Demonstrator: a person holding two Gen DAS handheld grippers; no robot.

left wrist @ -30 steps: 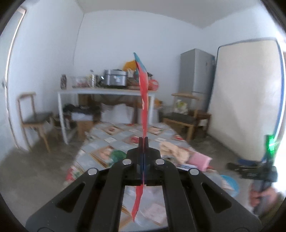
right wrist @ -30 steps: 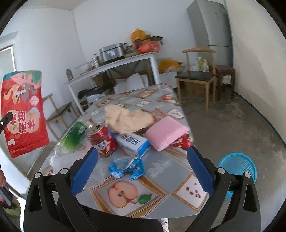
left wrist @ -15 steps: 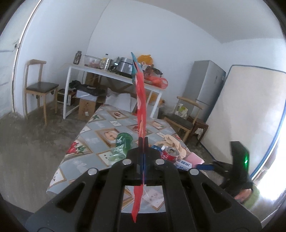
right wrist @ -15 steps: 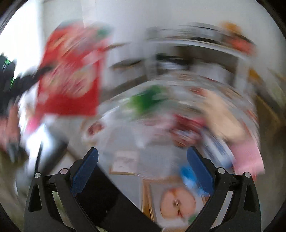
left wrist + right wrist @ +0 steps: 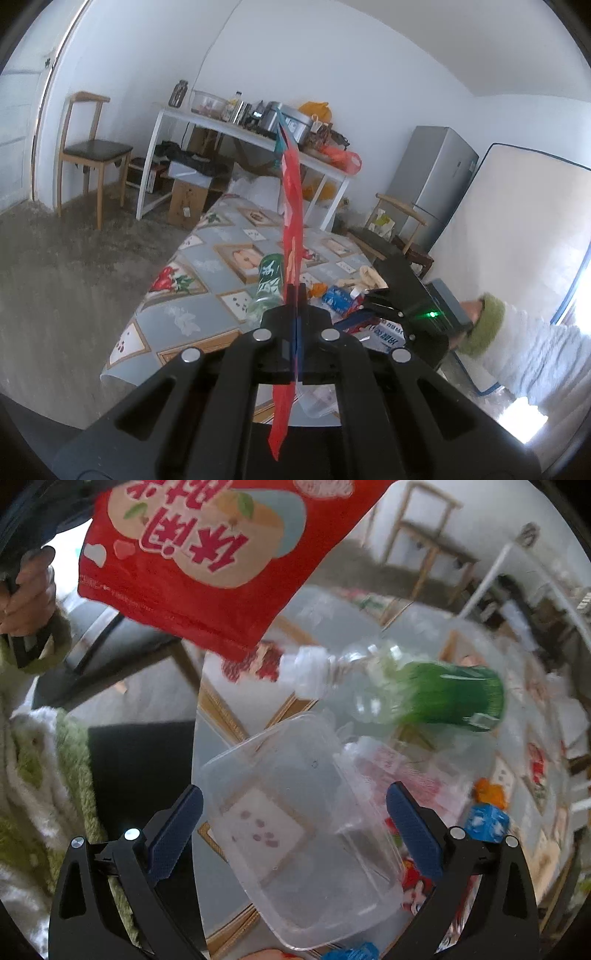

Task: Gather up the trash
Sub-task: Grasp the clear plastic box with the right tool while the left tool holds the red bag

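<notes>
The table (image 5: 207, 306), covered by a grey cloth printed with fruit panels, carries the trash. Largest of what the claws deal with is the red snack bag (image 5: 192, 554), a flat foil pouch with white and pink lettering: the left gripper (image 5: 296, 295) has its two fingers pressed together on it, pinching the bag edge-on so that, in the left wrist view, it stands as a thin red blade rising above the fingertips and hanging below them. In the right wrist view the same bag hangs in the air over the near corner of the table, above the cap end of a bottle. Next in size, a clear plastic food container (image 5: 295, 827) sits on the cloth at the table's near edge — the right gripper (image 5: 295, 827) points steeply down at it with its blue-padded fingers (image 5: 173, 827) spread wide, one on each side of the container and apart from its walls; nothing is held. Beyond it lies a clear plastic bottle (image 5: 406, 694) on its side, with a green label and a white cap. Smaller still, a crumpled blue wrapper (image 5: 485, 819) and an orange scrap (image 5: 489, 794) lie just right of the container.
</notes>
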